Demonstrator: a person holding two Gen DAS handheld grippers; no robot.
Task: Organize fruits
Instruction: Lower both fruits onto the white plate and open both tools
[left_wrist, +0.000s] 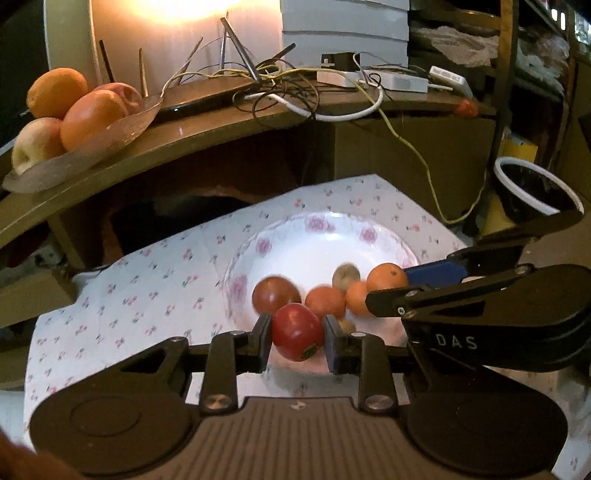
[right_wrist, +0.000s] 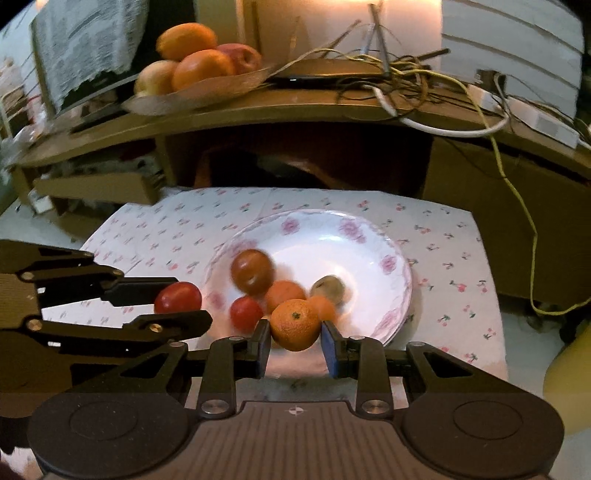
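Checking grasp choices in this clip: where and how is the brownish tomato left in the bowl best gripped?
Grip the brownish tomato across its round middle, coming from above. It sits against the near-left wall of the bowl with an orange and a small red tomato crowding its near side, so only the top is free.

Curved brown wooden shelf (left_wrist: 229, 122) spans the back, dark recess beneath it. Tangled cables (left_wrist: 295, 85) and white adapters (left_wrist: 402, 82) lie on top. Warm lamp glow (left_wrist: 184, 11) above. Floral-print cloth (right_wrist: 443, 251) covers the low surface in front.
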